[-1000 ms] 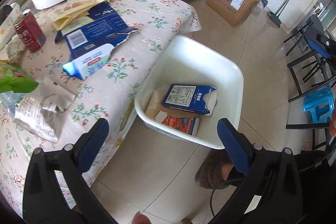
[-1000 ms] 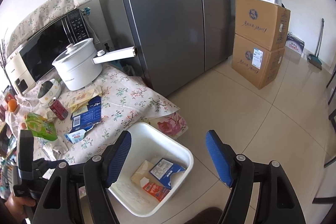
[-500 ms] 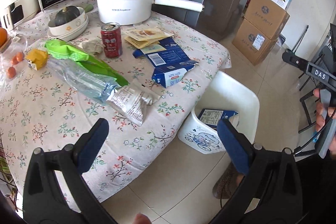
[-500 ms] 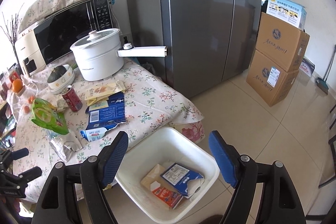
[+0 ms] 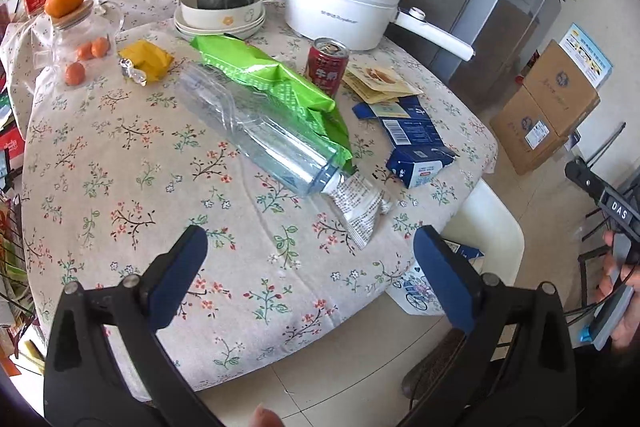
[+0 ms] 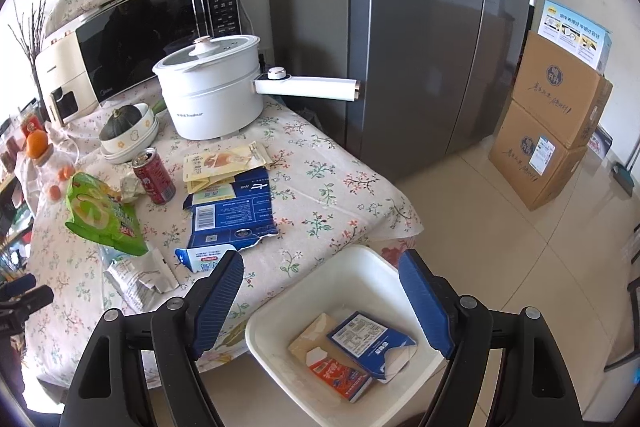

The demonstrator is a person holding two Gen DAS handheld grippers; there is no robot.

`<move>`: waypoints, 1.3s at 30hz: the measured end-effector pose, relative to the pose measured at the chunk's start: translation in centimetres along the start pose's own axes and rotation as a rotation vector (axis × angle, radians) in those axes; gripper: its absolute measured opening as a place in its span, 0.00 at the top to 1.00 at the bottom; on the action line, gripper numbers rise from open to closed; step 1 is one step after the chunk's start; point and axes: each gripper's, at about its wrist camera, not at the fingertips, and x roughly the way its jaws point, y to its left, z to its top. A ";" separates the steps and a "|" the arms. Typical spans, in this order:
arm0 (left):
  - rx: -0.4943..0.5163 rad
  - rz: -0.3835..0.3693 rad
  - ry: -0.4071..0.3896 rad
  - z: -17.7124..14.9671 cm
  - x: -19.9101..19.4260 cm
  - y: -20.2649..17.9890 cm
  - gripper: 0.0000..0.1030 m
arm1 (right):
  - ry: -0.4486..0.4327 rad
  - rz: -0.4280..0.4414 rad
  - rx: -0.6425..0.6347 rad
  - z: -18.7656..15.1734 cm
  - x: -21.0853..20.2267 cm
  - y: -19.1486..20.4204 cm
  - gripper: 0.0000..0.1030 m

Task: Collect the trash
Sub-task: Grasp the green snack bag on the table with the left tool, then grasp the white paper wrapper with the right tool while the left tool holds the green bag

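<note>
A white bin (image 6: 360,267) stands on the floor by the table's right edge, holding a blue carton (image 6: 370,341) and a red one (image 6: 340,377); it also shows in the left wrist view (image 5: 496,227). On the floral table lie a clear plastic bottle (image 5: 256,131), a green bag (image 5: 272,79), a white wrapper (image 5: 356,205), a torn blue box (image 5: 412,139), a red can (image 5: 326,65) and yellow sachets (image 5: 378,81). My left gripper (image 5: 310,277) is open and empty above the table's near edge. My right gripper (image 6: 322,301) is open and empty above the bin.
A white electric pot (image 5: 344,1) with a long handle, a bowl with a squash (image 5: 224,1), a microwave (image 6: 160,27) and a jar with oranges (image 5: 80,39) stand at the back of the table. A fridge (image 6: 400,27) and cardboard boxes (image 6: 552,131) stand behind.
My left gripper has swung left and back from over the bin, so it now faces the table. My right gripper has shifted a little nearer the table. Both stayed open.
</note>
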 end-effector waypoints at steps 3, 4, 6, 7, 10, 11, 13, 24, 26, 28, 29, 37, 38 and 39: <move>-0.051 -0.022 -0.021 0.9 0.7 0.2 0.01 | 0.008 0.001 -0.028 0.3 0.7 1.1 0.21; -0.062 -0.028 -0.039 1.2 0.9 0.1 0.01 | 0.012 0.007 -0.031 0.4 0.9 1.4 0.21; -0.078 -0.031 -0.071 1.8 1.6 -0.4 0.01 | 0.019 0.016 -0.033 0.7 1.3 1.9 0.21; -0.088 -0.033 -0.082 2.2 2.1 -0.6 0.01 | 0.020 0.017 -0.035 0.8 1.4 2.1 0.21; -0.124 -0.011 -0.108 3.2 3.9 -0.8 0.06 | 0.022 0.017 -0.043 0.9 1.7 2.5 0.21; -0.140 0.000 -0.115 3.3 4.5 -0.7 0.11 | 0.024 0.015 -0.045 0.9 1.9 2.6 0.21; -0.178 0.015 -0.117 3.6 5.5 -0.2 0.18 | 0.032 0.015 -0.043 0.9 2.2 2.7 0.21; -0.254 -0.059 -0.189 3.8 5.6 1.7 0.78 | 0.057 0.007 -0.079 0.6 3.1 4.0 0.21; -0.234 -0.069 -0.228 3.9 4.4 1.6 0.78 | 0.057 0.003 -0.090 0.5 3.2 4.5 0.21; -0.216 -0.082 -0.264 3.9 3.0 1.6 0.79 | 0.058 0.004 -0.095 0.4 3.2 4.8 0.21; -0.206 -0.085 -0.283 4.0 2.2 1.6 0.79 | 0.060 0.008 -0.096 0.3 3.3 5.0 0.21; -0.161 -0.083 -0.375 2.9 -3.9 3.4 0.79 | 0.066 0.045 -0.119 0.1 3.6 8.0 0.21; -0.159 -0.080 -0.377 2.6 -4.5 3.7 0.79 | 0.068 0.048 -0.125 0.1 3.7 8.5 0.21; -0.155 -0.075 -0.380 2.1 -5.0 4.0 0.79 | 0.070 0.051 -0.133 0.0 3.8 9.0 0.21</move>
